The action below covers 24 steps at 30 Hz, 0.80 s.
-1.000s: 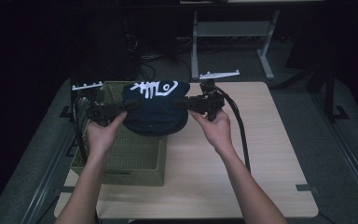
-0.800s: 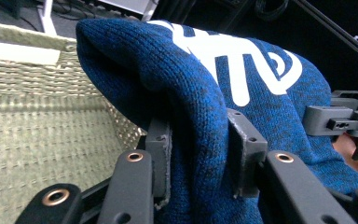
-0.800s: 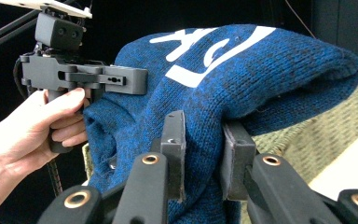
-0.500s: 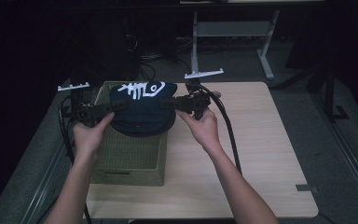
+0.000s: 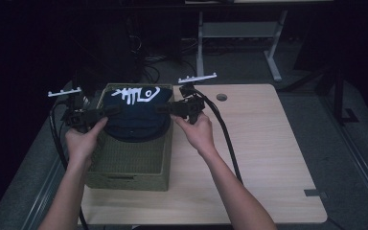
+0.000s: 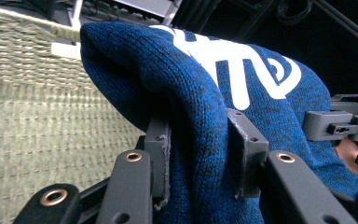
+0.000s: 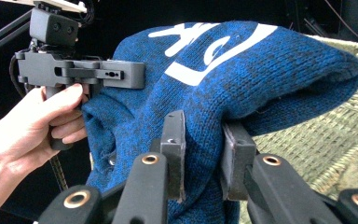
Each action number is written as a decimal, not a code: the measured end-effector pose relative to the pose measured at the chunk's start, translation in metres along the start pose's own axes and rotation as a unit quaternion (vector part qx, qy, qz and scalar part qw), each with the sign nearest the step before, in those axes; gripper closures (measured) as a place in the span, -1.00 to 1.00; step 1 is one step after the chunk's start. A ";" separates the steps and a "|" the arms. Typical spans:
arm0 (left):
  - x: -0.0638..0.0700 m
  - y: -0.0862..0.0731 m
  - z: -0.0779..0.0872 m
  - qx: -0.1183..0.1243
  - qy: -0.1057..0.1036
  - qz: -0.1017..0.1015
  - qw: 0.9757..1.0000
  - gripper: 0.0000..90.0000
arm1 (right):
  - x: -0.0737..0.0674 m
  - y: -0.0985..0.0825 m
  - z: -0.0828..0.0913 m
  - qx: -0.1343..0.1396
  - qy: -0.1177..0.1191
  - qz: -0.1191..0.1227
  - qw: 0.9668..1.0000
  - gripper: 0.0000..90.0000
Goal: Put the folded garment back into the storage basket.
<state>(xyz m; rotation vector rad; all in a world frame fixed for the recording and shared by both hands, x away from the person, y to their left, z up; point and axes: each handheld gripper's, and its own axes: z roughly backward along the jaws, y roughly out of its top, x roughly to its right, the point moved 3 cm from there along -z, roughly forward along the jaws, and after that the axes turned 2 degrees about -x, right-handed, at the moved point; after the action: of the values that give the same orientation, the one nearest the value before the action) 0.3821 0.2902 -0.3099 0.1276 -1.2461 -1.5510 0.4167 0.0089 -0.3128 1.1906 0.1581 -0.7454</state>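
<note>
A dark blue knitted hat (image 5: pixel 136 115) with a white logo hangs stretched between my two grippers, over the back half of an olive woven basket (image 5: pixel 129 163). My left gripper (image 5: pixel 106 112) is shut on the hat's left edge, my right gripper (image 5: pixel 166 109) on its right edge. In the left gripper view the jaws (image 6: pixel 198 135) pinch a fold of the hat (image 6: pixel 223 79), with the right gripper (image 6: pixel 335 126) beyond it. In the right gripper view the jaws (image 7: pixel 204 140) clamp the knit (image 7: pixel 261 60), and a hand holds the left gripper (image 7: pixel 137 74) at the far side.
The basket stands on the left part of a light wooden table (image 5: pixel 268 158), which has a small round hole (image 5: pixel 221 97) near its back edge. A black cable (image 5: pixel 225 139) trails from the right gripper across the table. Dark desk frames and cables lie behind.
Both hands have carried the hat to the left, from above the basket's right edge to over the basket's middle. Both grips stay shut on it.
</note>
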 end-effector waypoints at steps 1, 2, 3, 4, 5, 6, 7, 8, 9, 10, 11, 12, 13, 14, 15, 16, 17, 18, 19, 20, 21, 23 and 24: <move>-0.002 0.000 0.001 0.000 0.002 0.002 1.000 0.42 | 0.000 0.000 -0.003 -0.001 0.001 -0.002 1.000 0.65; -0.002 0.000 0.001 0.000 0.002 0.002 1.000 0.42 | 0.001 -0.001 -0.006 -0.002 0.001 -0.003 1.000 0.65; -0.007 -0.001 0.002 -0.002 0.006 0.005 1.000 0.42 | 0.001 -0.001 -0.009 -0.003 0.002 -0.004 1.000 0.65; -0.007 -0.001 0.002 -0.002 0.006 0.005 1.000 0.42 | 0.000 -0.001 -0.012 -0.004 0.001 -0.004 1.000 0.65; -0.012 -0.002 0.004 -0.003 0.010 0.007 1.000 0.41 | 0.000 -0.002 -0.014 -0.006 0.000 -0.003 1.000 0.65; -0.014 -0.002 0.004 -0.005 0.012 0.009 1.000 0.41 | -0.001 -0.002 -0.017 -0.008 0.001 -0.003 1.000 0.65; -0.017 -0.002 0.005 -0.006 0.014 0.009 1.000 0.41 | -0.001 -0.003 -0.020 -0.008 0.001 -0.002 1.000 0.65; -0.017 -0.002 0.005 -0.006 0.014 0.009 1.000 0.41 | -0.002 -0.003 -0.022 -0.010 -0.001 -0.002 1.000 0.65; -0.021 -0.004 0.005 -0.009 0.017 0.010 1.000 0.42 | -0.002 -0.003 -0.024 -0.011 -0.001 -0.001 1.000 0.65; -0.023 -0.004 0.005 -0.008 0.018 0.013 1.000 0.42 | -0.002 -0.004 -0.026 -0.012 -0.001 -0.001 1.000 0.65; -0.025 -0.005 0.005 -0.009 0.020 0.014 1.000 0.42 | -0.002 -0.004 -0.028 -0.014 -0.002 -0.001 1.000 0.65; -0.026 -0.006 0.005 -0.010 0.021 0.015 1.000 0.41 | -0.002 -0.005 -0.030 -0.015 -0.001 -0.001 1.000 0.65; -0.028 -0.006 0.005 -0.010 0.023 0.015 1.000 0.40 | -0.001 -0.005 -0.032 -0.018 -0.002 -0.001 1.000 0.65; -0.028 -0.006 0.005 -0.010 0.023 0.015 1.000 0.39 | -0.001 -0.005 -0.032 -0.018 -0.002 -0.001 1.000 0.65; -0.030 -0.008 0.005 -0.009 0.025 0.016 1.000 0.39 | 0.000 -0.007 -0.036 -0.021 -0.002 -0.002 1.000 0.65; -0.032 -0.009 0.004 -0.010 0.026 0.017 0.999 0.39 | 0.001 -0.007 -0.037 -0.024 -0.002 -0.005 1.000 0.65; -0.033 -0.010 0.003 -0.012 0.029 0.018 0.999 0.39 | 0.002 -0.008 -0.039 -0.024 -0.001 -0.007 1.000 0.64; -0.035 -0.010 0.002 -0.015 0.030 0.019 0.999 0.39 | 0.003 -0.009 -0.041 -0.026 -0.001 -0.005 1.000 0.64; -0.036 -0.011 0.001 -0.020 0.032 0.020 0.999 0.40 | 0.004 -0.010 -0.043 -0.028 -0.002 -0.007 1.000 0.64; -0.038 -0.012 0.000 -0.021 0.034 0.020 0.999 0.40 | 0.005 -0.010 -0.044 -0.030 -0.003 -0.008 1.000 0.64; -0.038 -0.013 -0.001 -0.021 0.036 0.021 0.999 0.40 | 0.007 -0.011 -0.046 -0.032 -0.004 -0.010 0.999 0.64; -0.040 -0.015 -0.002 -0.026 0.040 0.021 0.999 0.40 | 0.009 -0.013 -0.049 -0.034 -0.006 -0.010 0.999 0.64; -0.040 -0.015 -0.002 -0.026 0.040 0.021 0.999 0.40 | 0.009 -0.013 -0.049 -0.034 -0.006 -0.010 0.999 0.64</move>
<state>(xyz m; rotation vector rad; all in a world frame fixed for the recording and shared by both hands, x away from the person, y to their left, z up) 0.3901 0.3174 -0.3423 0.1269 -1.1384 -1.5257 0.4285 0.0457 -0.3459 1.1219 0.1847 -0.7598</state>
